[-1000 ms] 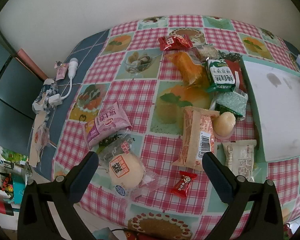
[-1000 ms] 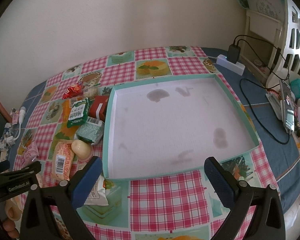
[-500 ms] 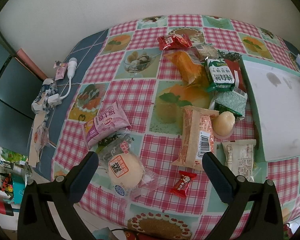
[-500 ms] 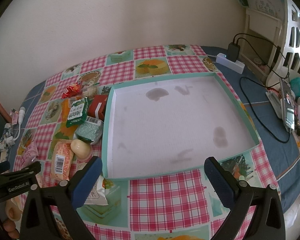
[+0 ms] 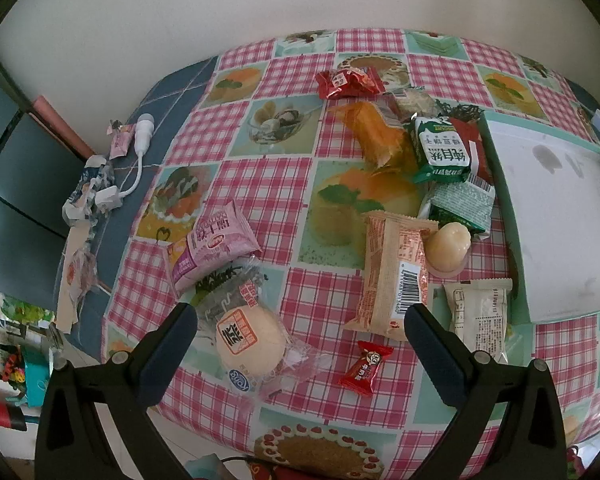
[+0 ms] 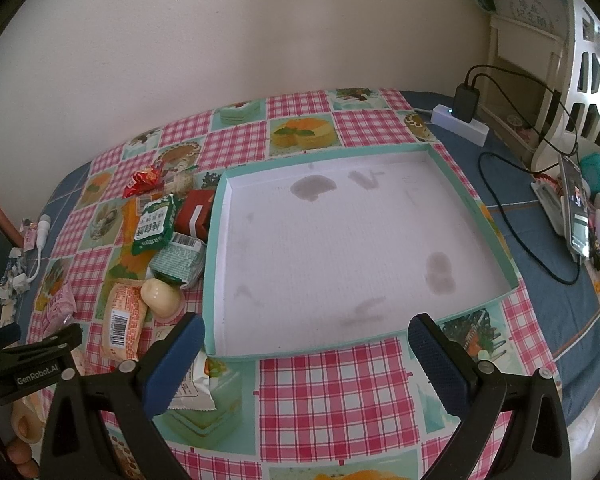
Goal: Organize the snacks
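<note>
Above the tablecloth (image 5: pixel 256 184), your left gripper (image 5: pixel 300 330) gapes over the bun (image 5: pixel 249 336); your right gripper (image 6: pixel 306 340) gapes before the tray (image 6: pixel 216 240).

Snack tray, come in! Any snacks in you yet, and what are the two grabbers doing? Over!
Left gripper open, holding nothing. Right gripper open, holding nothing. Tray holds no snacks; snacks lie loose beside it, round bun nearest left gripper. Nothing blocking.

A: What covers the counter (image 6: pixel 332 384)?
B: A checked pink cloth (image 5: pixel 240 184); a shallow teal-rimmed tray (image 6: pixel 220 208) lies on it.
A: And left of the tray?
B: Snack packets (image 5: pixel 392 272) scattered; a red candy (image 5: pixel 366 366); a wrapped bun (image 5: pixel 248 336).
</note>
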`<state>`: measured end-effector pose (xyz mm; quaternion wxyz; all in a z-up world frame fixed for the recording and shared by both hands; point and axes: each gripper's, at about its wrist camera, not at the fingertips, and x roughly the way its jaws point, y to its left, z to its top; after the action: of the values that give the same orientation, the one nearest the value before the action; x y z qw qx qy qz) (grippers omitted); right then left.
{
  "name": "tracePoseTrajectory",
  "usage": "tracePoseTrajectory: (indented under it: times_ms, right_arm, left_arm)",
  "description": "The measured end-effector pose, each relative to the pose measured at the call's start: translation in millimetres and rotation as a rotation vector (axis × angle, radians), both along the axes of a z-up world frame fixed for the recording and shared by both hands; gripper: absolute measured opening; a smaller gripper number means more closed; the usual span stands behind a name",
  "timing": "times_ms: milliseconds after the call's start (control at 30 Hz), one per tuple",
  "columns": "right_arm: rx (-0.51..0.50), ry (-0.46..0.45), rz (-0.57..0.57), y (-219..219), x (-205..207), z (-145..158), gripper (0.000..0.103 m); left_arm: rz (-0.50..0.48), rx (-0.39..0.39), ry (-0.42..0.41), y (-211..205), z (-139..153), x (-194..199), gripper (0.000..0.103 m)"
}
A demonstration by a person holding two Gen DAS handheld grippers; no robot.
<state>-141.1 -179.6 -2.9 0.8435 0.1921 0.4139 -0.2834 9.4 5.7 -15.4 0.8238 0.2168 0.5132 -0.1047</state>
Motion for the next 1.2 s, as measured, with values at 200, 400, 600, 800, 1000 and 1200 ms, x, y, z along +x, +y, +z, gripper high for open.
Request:
tracePoseTrajectory:
  times_ms: [200, 400, 600, 800, 1000, 1200]
  right_arm:
    - [0.003, 0.009, 0.009, 1.3, 1.4, -1.1, 0.103]
    - [-0.003, 0.029, 0.058, 10.9, 9.7, -3.1, 0.103]
    - [0.096, 0.060, 0.162, 23.3, 24.4, -16.7, 0.103]
    - [0.196, 0.100, 0.272, 46.7, 43.7, -33.9, 0.103]
    - [0.201, 0.174, 0.329, 62.7, 59.0, -48.1, 0.103]
    - [0.197, 0.247, 0.363, 77.3, 77.8, -67.1, 0.103]
  left_arm:
    - [0.003, -0.001, 0.009, -0.7, -1.0, 1.0, 0.103]
    - [0.033, -0.076, 0.030, 12.1, 3.7, 6.2, 0.103]
    - [0.104, -0.135, 0.051, 46.2, 3.1, 20.4, 0.103]
    - [0.169, -0.238, 0.155, 82.9, -13.4, 33.8, 0.103]
    - [0.183, -0.280, 0.236, 95.0, -32.3, 39.9, 0.103]
    - [0.219, -0.269, 0.308, 95.5, -51.2, 45.6, 0.103]
